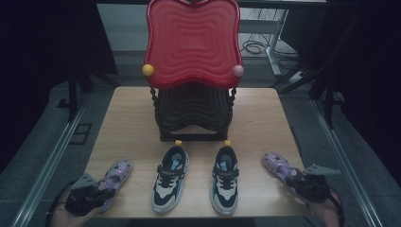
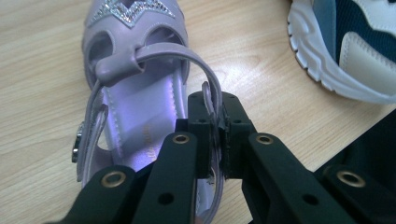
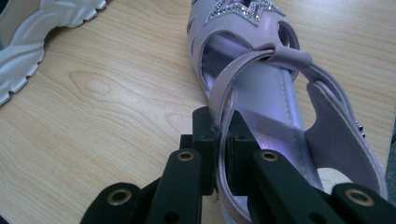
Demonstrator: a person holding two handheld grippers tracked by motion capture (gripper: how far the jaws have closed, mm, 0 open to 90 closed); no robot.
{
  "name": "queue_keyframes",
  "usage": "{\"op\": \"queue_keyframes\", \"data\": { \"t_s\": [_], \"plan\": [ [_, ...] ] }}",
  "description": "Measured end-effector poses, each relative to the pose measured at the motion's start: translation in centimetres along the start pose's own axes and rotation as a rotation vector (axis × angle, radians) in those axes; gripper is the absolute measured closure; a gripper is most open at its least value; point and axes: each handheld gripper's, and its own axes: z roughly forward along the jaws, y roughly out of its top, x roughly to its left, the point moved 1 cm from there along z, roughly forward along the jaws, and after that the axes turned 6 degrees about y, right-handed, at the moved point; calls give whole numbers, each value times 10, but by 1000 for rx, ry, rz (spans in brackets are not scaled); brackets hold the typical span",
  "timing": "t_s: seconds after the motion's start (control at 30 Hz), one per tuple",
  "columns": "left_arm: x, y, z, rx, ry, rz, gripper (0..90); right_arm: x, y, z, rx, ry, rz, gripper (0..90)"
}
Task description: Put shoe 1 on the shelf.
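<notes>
Left gripper view has the left hand-held gripper (image 2: 215,135) clamped on the side strap of the left lilac sandal (image 2: 135,93) — the strap pinched between its pads. Likewise the right hand-held gripper (image 3: 223,154) grips the strap of the right lilac sandal (image 3: 275,93). Both sandals lie on the counter (image 1: 265,118) at its near corners — two sneakers (image 1: 171,177) between them, before a red shoe rack (image 1: 191,42).

- Two navy-and-white sneakers (image 1: 171,178) (image 1: 224,179) side by side at table centre, toes toward twelve o'clock.
- Red wavy-topped rack (image 1: 192,40) at twelve o'clock, dark lower shelf (image 1: 192,109) beneath.
- Wooden table (image 1: 127,118) underneath.
</notes>
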Motion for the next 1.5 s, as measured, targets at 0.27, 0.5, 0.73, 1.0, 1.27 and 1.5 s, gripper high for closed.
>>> {"op": "queue_keyframes", "data": {
  "t_s": [0.27, 0.5, 0.73, 1.0, 1.27, 1.5],
  "plan": [
    [10, 0, -12, -48, 13, -50, 860, -1, 4, -2, -30, 8, -5, 857],
    [17, 2, -16, -87, 31, -85, 859, -2, 7, -7, -51, -14, -5, 856],
    [20, 4, -25, -137, 9, -112, 860, -5, 8, -17, -100, -29, 21, 857],
    [16, 15, -30, -197, -12, -122, 859, 1, 16, -26, -175, -13, 18, 857],
    [8, 33, -34, -244, -30, -102, 857, 9, 29, -28, -221, 14, 1, 857],
    [1, 50, -35, -268, -44, -82, 857, 17, 45, -30, -269, 47, -25, 857]
  ]
}}
